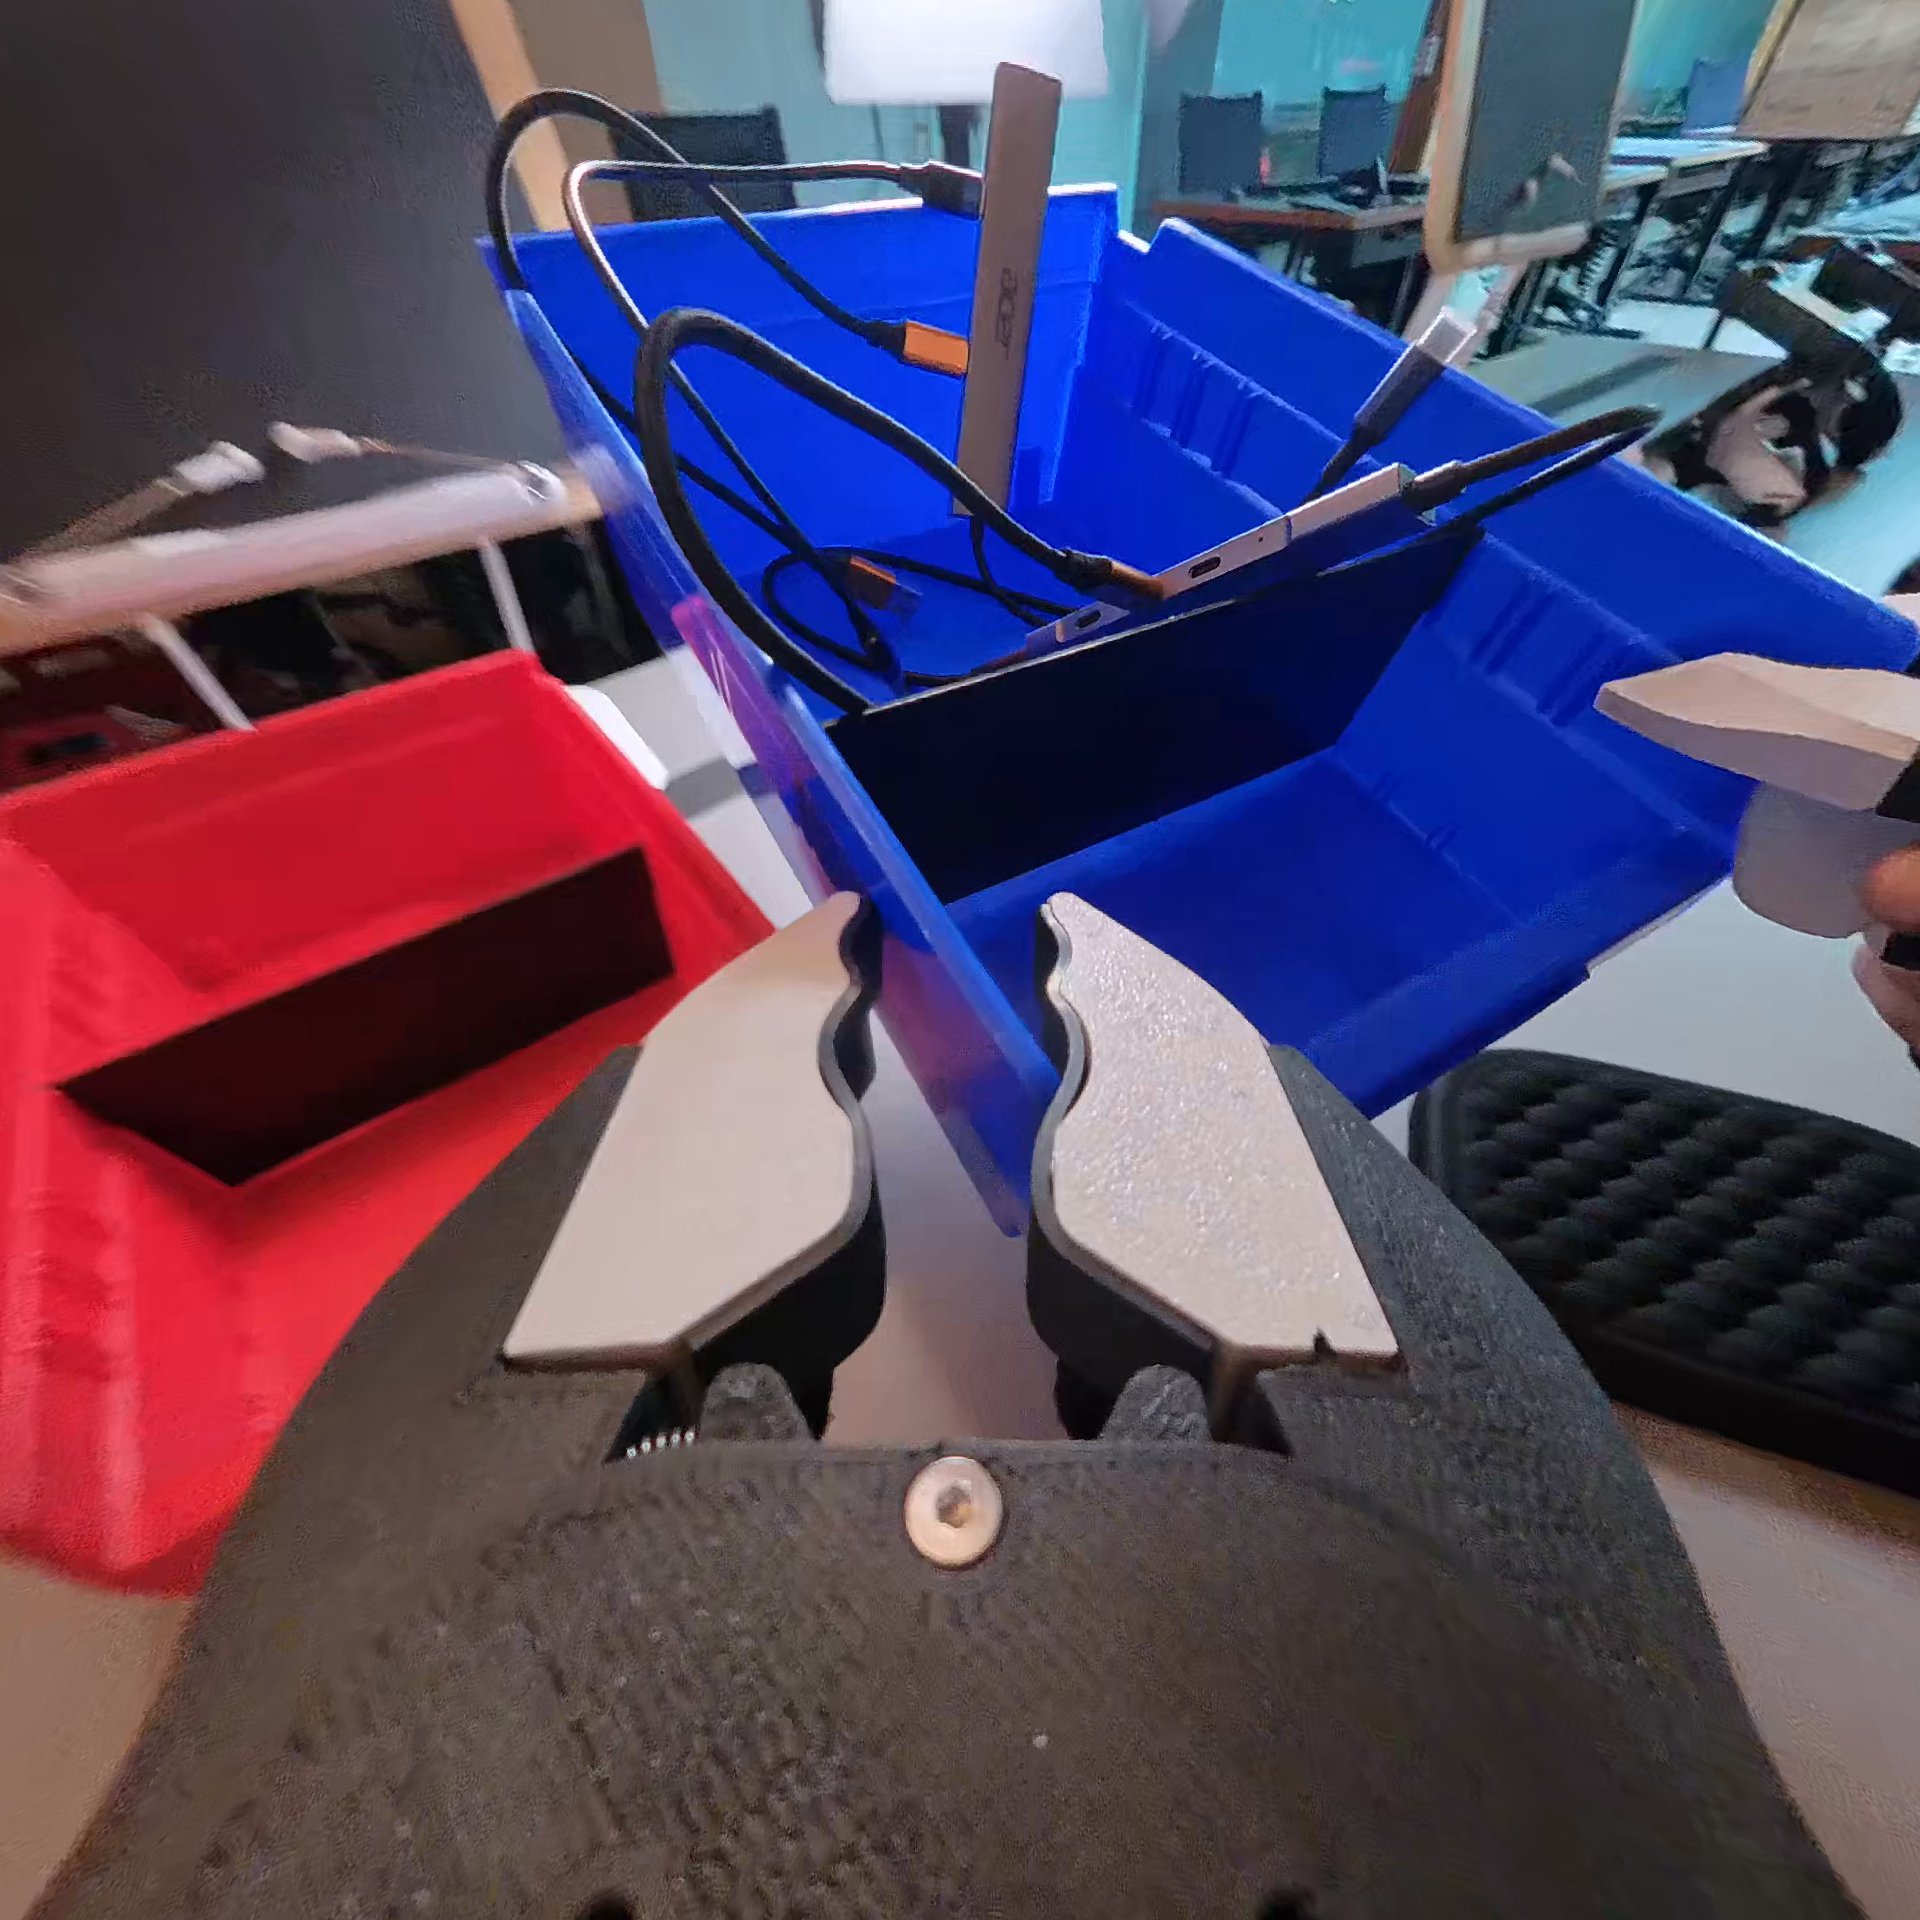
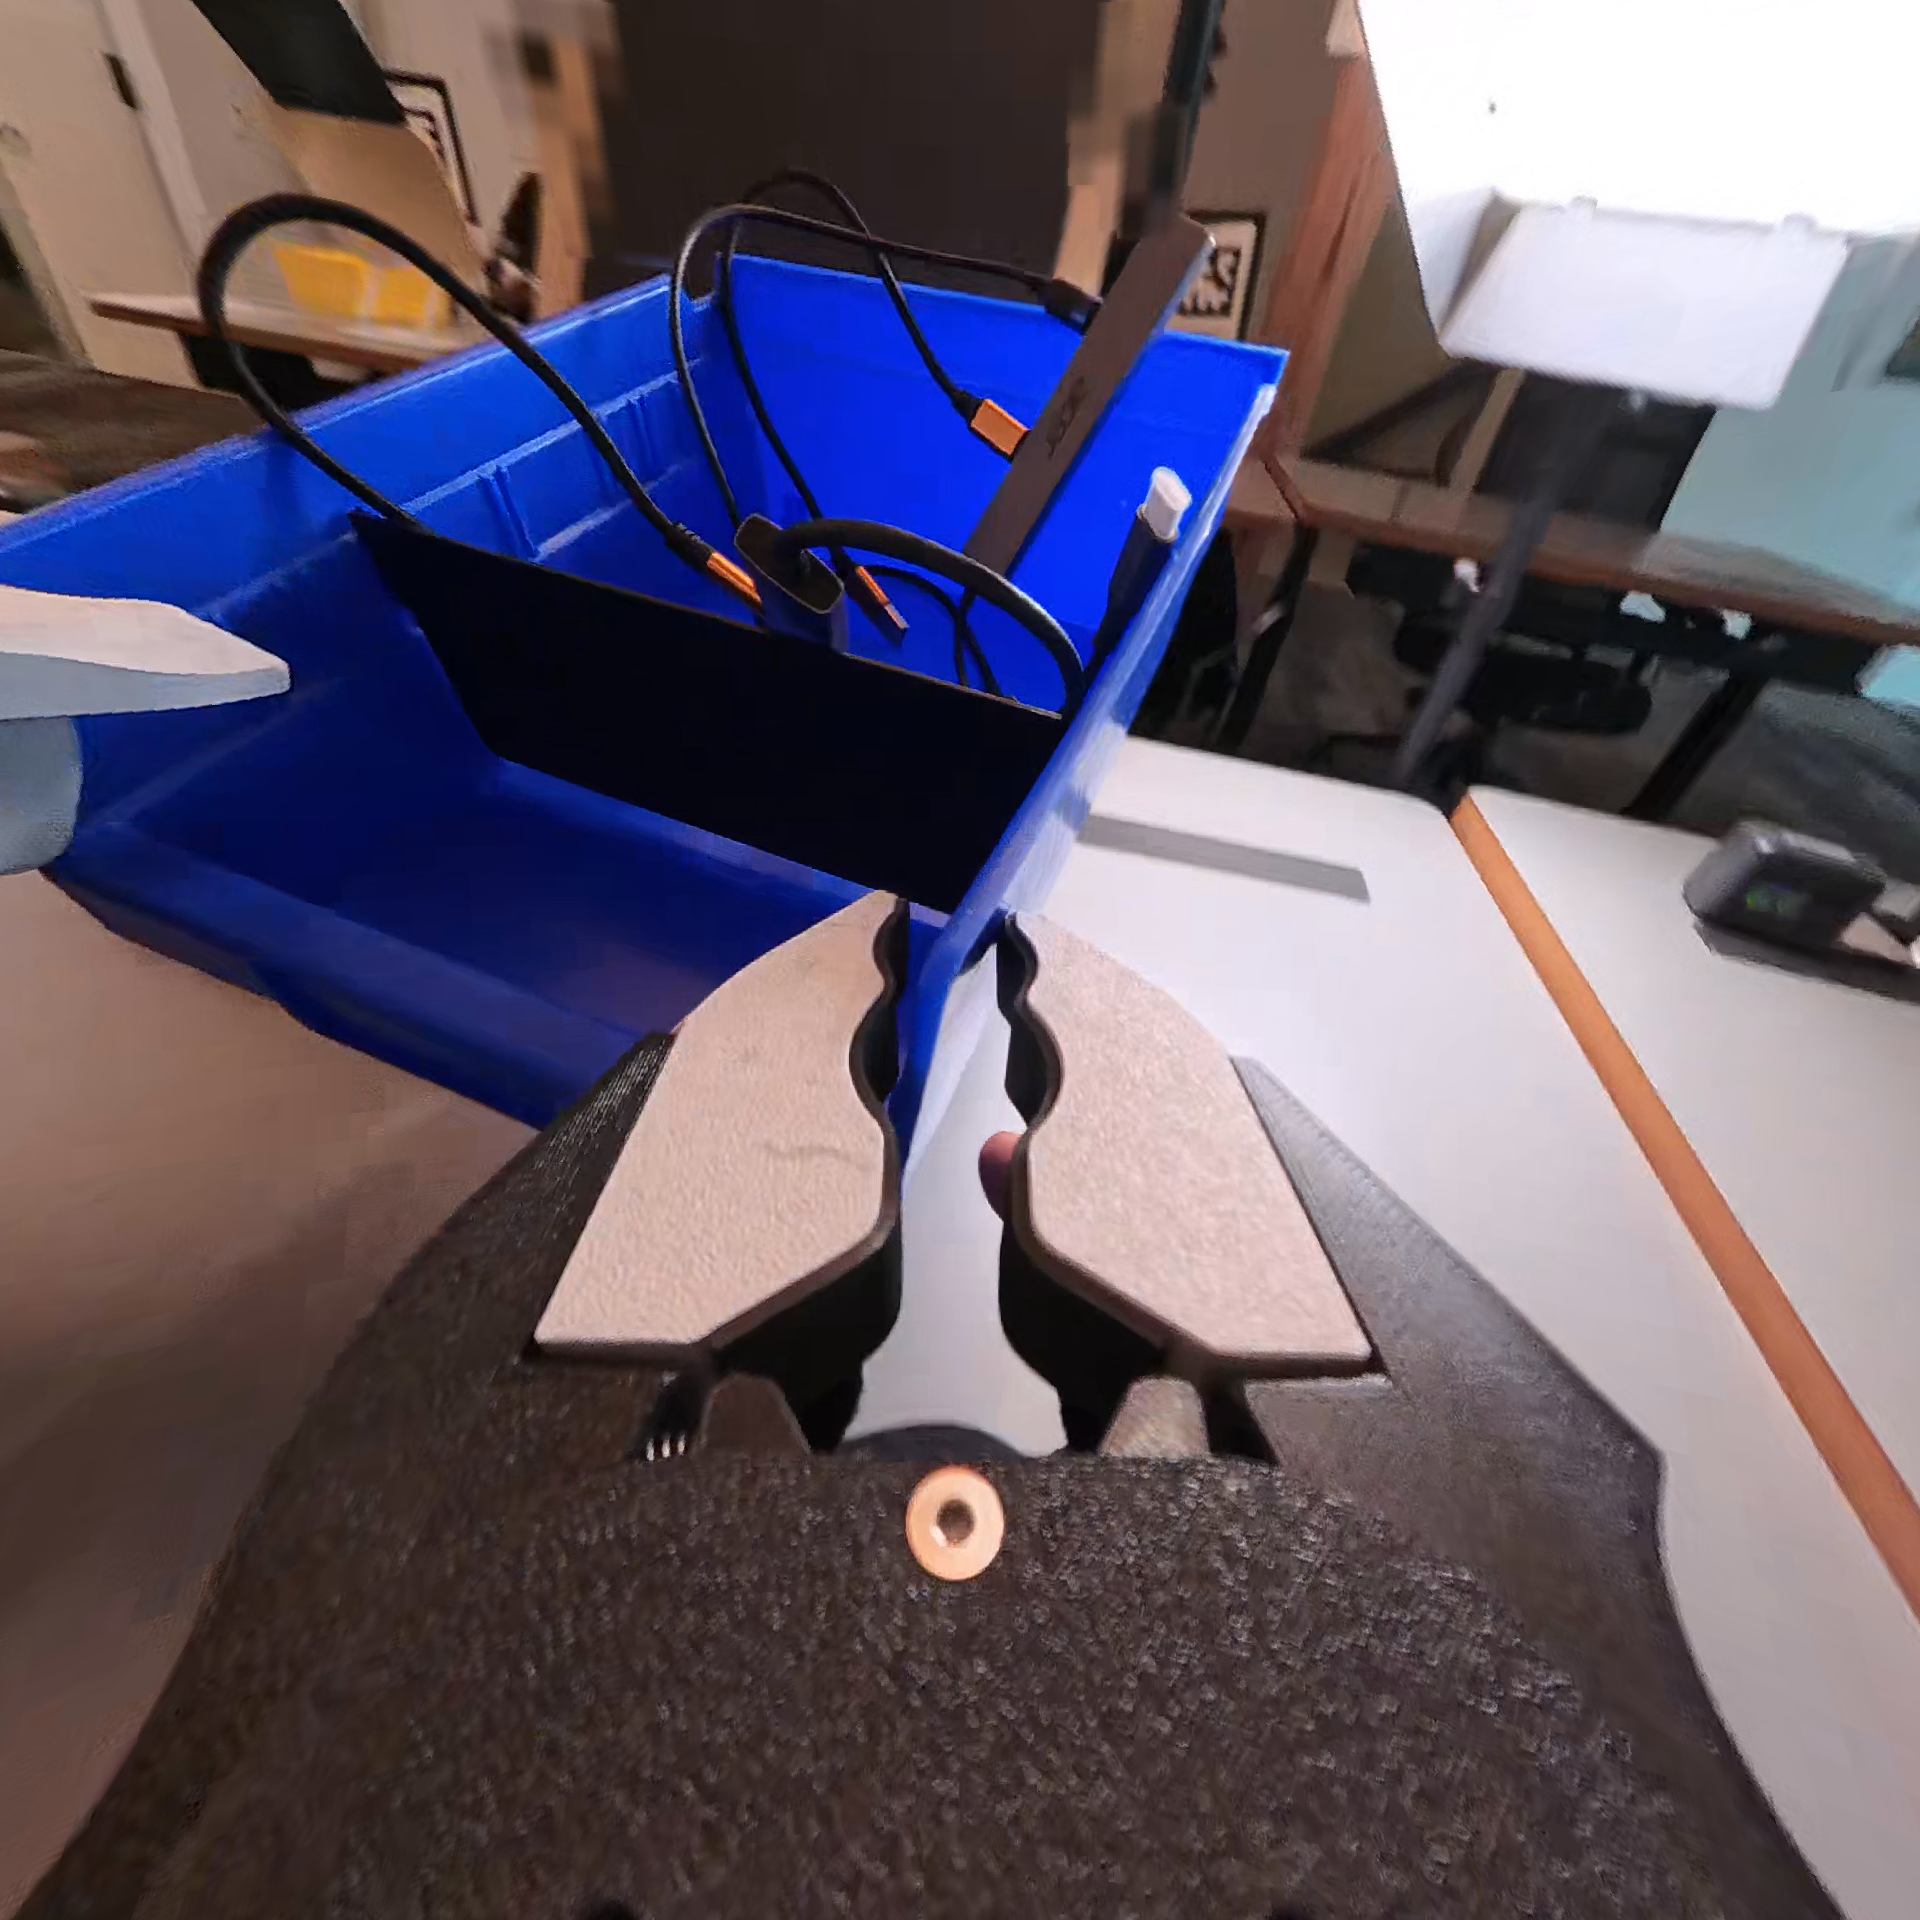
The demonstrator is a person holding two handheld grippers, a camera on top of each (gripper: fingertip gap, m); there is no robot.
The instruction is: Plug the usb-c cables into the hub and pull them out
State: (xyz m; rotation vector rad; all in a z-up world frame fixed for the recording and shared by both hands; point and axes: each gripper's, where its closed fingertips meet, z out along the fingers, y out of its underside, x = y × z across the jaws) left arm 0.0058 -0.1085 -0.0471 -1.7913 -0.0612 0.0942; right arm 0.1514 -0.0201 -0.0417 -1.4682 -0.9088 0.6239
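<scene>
While you hold both tools at the blue bin, each one straddles a side wall. Your left gripper has its fingers on either side of the bin's left wall, with a gap still showing on the right finger's side, so I can't tell if it's truly clamped. Your right gripper sits narrow around the opposite wall, the left finger against the plastic, and again I can't call it gripped.

Beyond the black divider, in the far compartment, a grey hub stands upright with two black cables plugged into its side, one with an orange plug. Another silver hub lies tilted on the divider's top edge, a cable in its end. Loose cable loops rest on the bin floor.

A red bin sits just left, and a black mesh pad lies to the right on the table.
</scene>
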